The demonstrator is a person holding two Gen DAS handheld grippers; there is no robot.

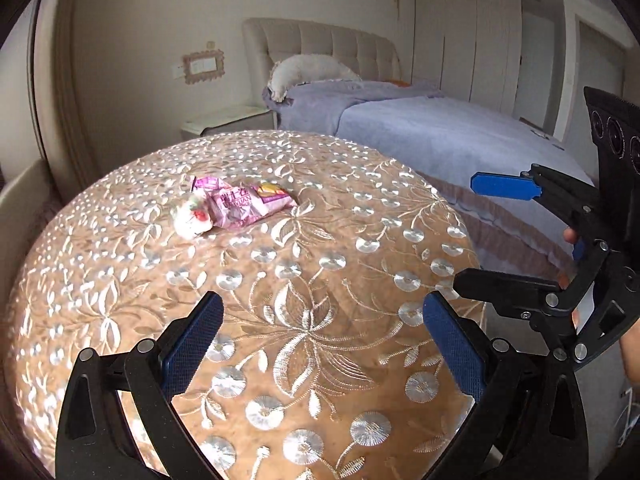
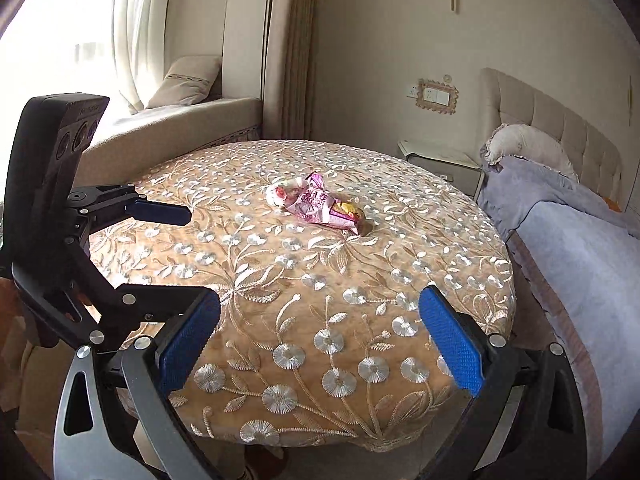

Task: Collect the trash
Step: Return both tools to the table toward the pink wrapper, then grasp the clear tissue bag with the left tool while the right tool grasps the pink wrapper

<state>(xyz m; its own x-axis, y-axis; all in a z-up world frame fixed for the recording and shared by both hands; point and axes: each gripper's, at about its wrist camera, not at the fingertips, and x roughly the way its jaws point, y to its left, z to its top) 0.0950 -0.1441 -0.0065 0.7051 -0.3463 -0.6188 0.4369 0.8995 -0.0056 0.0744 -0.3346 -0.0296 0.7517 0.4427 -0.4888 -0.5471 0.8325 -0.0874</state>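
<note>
Pink and crumpled, a snack wrapper [image 1: 240, 206] lay near the middle of the round counter [image 2: 400, 240], which wore a tan cloth with shiny stitched flowers. A small white wad [image 1: 191, 219] touched one end of it (maybe a tissue, hard to tell). The left hand-held gripper [image 1: 322, 350] hung over the near edge with its blue fingers spread wide, holding nothing. The right hand-held gripper [image 2: 320, 346] was spread wide too, also bare. A bed [image 1: 440, 132] with a purple blanket stood beside the counter.
</note>
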